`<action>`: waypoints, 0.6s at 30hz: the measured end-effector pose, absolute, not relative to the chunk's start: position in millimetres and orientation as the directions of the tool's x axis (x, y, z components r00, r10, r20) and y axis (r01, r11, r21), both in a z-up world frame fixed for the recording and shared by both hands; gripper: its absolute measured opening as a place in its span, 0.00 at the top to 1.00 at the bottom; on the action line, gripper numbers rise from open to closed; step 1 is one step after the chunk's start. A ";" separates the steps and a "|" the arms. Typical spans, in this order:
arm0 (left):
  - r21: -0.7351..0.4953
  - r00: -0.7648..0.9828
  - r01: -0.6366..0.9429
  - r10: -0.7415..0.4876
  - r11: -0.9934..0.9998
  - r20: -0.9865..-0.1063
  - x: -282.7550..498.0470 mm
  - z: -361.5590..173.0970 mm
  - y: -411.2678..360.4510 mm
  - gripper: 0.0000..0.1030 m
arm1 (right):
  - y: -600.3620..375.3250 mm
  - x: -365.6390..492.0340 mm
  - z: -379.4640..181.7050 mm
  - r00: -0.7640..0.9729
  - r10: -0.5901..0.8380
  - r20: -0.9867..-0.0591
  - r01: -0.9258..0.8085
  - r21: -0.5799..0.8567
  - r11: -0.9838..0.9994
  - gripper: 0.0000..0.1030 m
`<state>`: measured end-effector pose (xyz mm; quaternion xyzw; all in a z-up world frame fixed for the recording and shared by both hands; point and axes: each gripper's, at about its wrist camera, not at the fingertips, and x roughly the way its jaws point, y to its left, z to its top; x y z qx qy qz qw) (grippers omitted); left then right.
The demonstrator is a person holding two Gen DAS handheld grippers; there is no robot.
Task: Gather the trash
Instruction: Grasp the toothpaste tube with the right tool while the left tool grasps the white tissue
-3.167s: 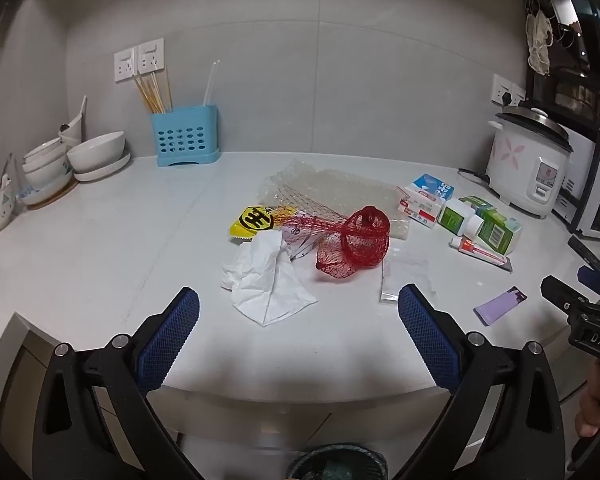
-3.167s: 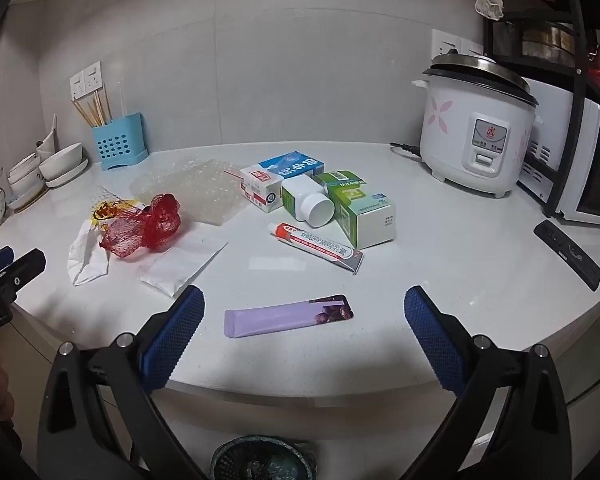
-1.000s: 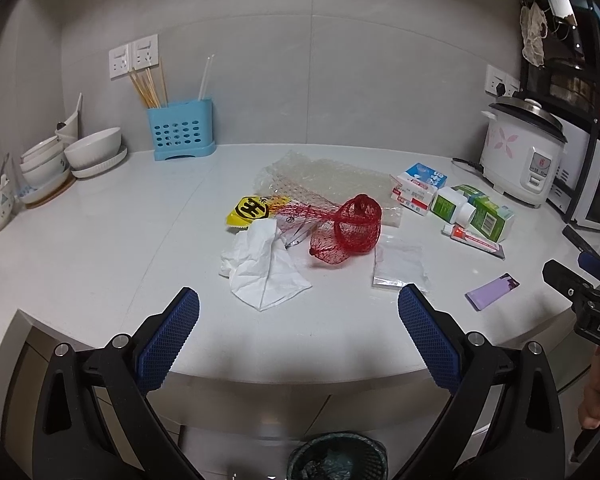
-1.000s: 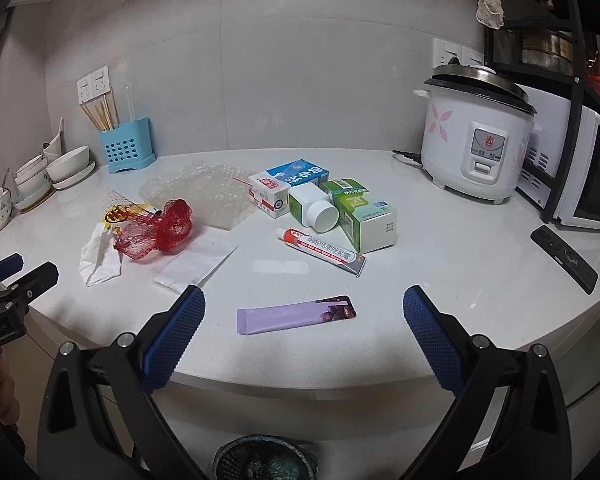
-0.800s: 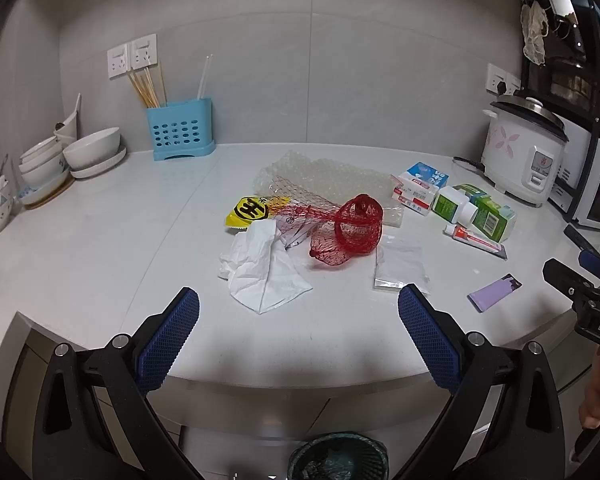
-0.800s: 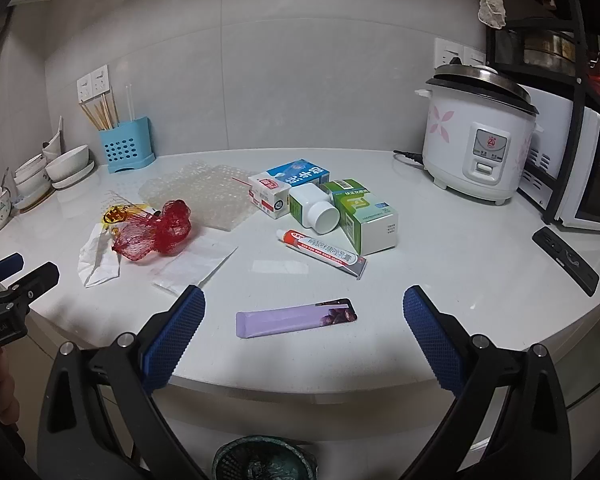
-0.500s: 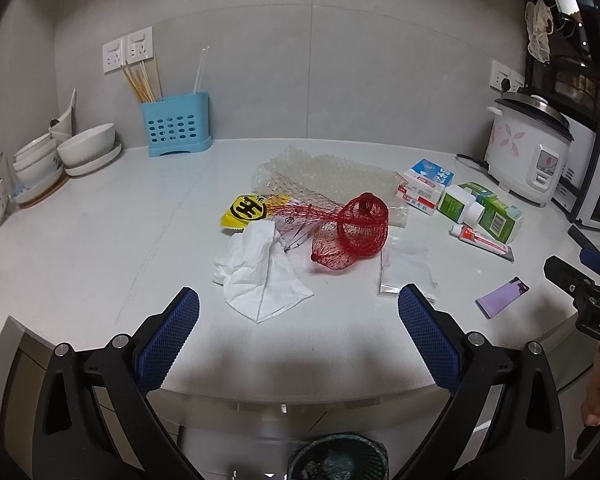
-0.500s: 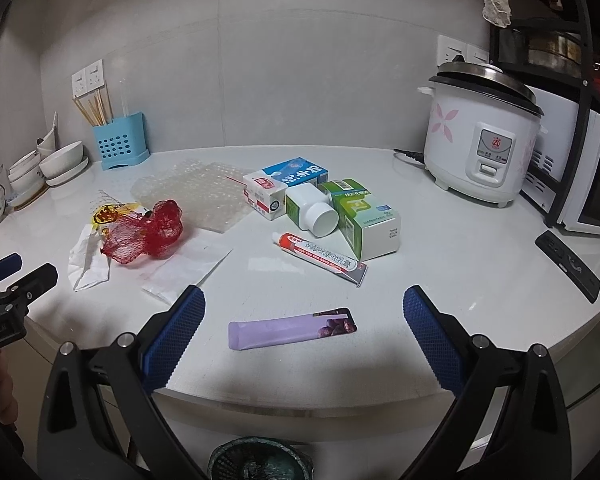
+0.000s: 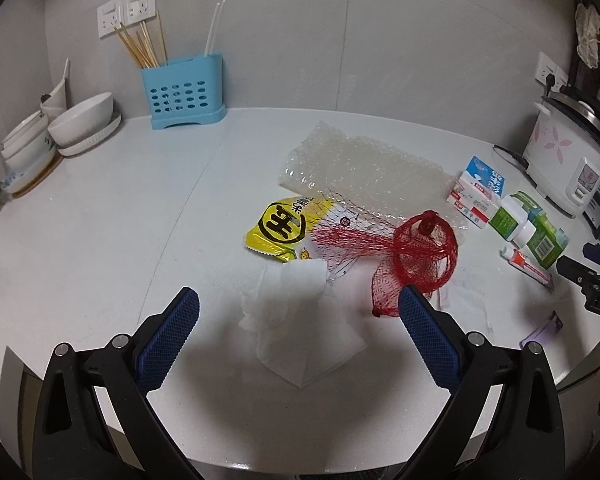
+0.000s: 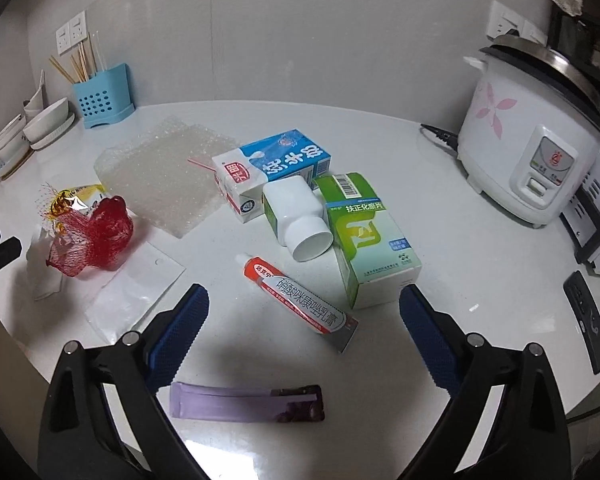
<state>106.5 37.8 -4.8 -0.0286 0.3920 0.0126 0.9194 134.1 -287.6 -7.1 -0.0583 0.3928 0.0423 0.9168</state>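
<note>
My left gripper is open low over the counter, with a crumpled white tissue lying between its fingers, untouched. Beyond the tissue are a red net bag, a yellow snack wrapper and a bubble wrap sheet. My right gripper has its jaws wide but closing. An ointment tube lies on the counter between them, and the pads are clear of it. A purple sachet lies nearer the counter edge. A clear plastic bag lies to the left.
A green box, a white bottle and a milk carton lie behind the tube. A rice cooker and a black remote are at the right. A blue chopstick holder and stacked bowls are at the back left.
Both grippers have moved forward over the counter toward the litter. The bin below the counter edge has dropped out of both views.
</note>
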 end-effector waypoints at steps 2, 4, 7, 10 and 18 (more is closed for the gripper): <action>-0.050 0.672 -0.045 -0.007 0.998 -0.741 116.2 -10.6 40.7 0.06 | -286.8 144.4 -14.5 0.668 0.038 -0.743 -0.141 -0.077 0.987 0.12; -0.054 0.650 -0.046 -0.011 0.997 -0.759 122.9 -18.3 41.7 0.06 | -282.8 152.4 -23.4 0.653 0.027 -0.757 -0.158 -0.102 0.982 0.12; -0.051 0.629 -0.049 -0.009 0.997 -0.777 129.9 -30.4 40.8 0.06 | -278.0 159.5 -35.1 0.643 0.006 -0.765 -0.170 -0.135 0.976 0.12; -0.049 0.610 -0.052 -0.007 0.997 -0.792 132.4 -41.8 40.2 0.06 | -279.1 166.9 -44.1 0.629 -0.002 -0.777 -0.161 -0.133 0.978 0.19; -0.026 0.579 -0.052 0.008 0.998 -0.815 128.3 -49.3 36.5 0.18 | -279.4 168.5 -52.6 0.591 0.000 -0.807 -0.169 -0.124 0.978 0.54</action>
